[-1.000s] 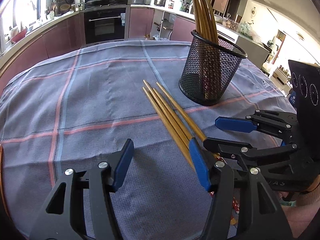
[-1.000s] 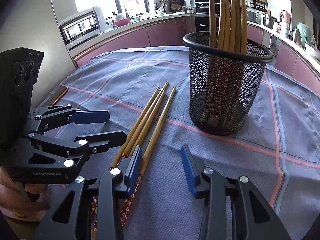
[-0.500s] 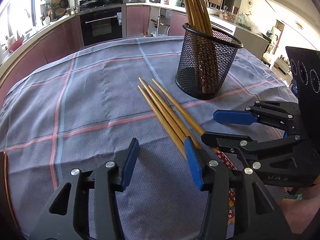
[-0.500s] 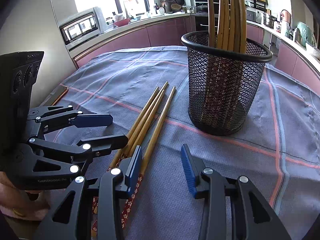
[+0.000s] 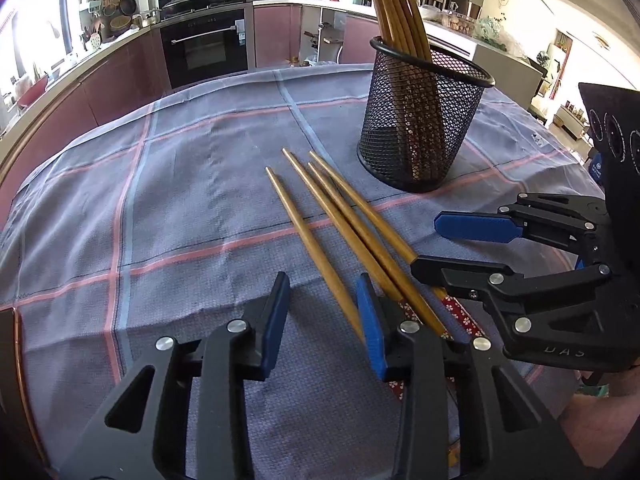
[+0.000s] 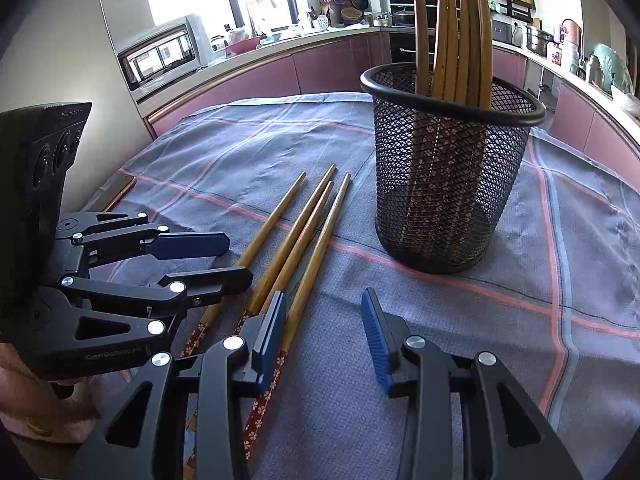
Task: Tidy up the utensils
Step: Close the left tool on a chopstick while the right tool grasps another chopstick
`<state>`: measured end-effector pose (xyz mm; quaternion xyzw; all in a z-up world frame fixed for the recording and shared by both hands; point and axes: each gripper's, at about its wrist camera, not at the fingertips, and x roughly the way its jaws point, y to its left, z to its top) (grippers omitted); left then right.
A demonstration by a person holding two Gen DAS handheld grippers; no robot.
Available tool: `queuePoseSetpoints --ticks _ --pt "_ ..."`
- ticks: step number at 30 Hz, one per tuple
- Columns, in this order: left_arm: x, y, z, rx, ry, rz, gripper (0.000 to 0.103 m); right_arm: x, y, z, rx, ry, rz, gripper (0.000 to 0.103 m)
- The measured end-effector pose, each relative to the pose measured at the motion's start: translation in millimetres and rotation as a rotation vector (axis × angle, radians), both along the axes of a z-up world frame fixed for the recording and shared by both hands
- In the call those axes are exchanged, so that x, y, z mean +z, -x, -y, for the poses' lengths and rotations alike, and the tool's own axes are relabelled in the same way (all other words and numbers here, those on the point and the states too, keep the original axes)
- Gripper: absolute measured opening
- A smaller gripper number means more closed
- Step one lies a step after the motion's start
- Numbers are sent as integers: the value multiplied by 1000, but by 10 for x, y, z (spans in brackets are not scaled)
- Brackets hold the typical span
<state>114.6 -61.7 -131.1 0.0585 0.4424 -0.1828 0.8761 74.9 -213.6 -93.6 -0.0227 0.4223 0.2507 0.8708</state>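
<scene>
4 chopsticks (image 5: 332, 216) flat beside mesh holder (image 5: 420, 120). Left gripper (image 5: 322, 312) narrowing, 1 stick between jaws, unpinched. Right gripper (image 6: 324, 328) part-open, empty. Cloth (image 5: 160, 200) left side clear.

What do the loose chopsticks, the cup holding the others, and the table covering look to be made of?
Chopsticks: likely wood or bamboo, smooth tan shafts with red floral-patterned ends. Mesh cup: apparently black metal mesh, see-through lattice with a rolled rim. Tablecloth: woven fabric, visible weave and creases, grey-blue with pink stripes.

Four chopsticks (image 5: 340, 220) flat beside mesh holder (image 5: 420, 128)
</scene>
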Motion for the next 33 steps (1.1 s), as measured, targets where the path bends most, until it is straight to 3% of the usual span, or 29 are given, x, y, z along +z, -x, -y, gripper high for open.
queuePoseSetpoints --ticks 10,14,17,26,33 --pt "-6 -90 -55 11 42 -16 17 10 -98 -110 10 23 2 26" --pt "-12 -131 -60 24 62 -23 13 4 -136 -90 -7 -5 -10 10" --pt "-15 -123 -66 38 73 -22 11 0 -132 -45 -26 -32 -16 6" --pt "30 -46 -164 64 125 -23 8 98 -63 100 -35 -114 0 5" --pt "14 26 -112 22 123 -31 8 92 -13 24 29 -84 -14 5"
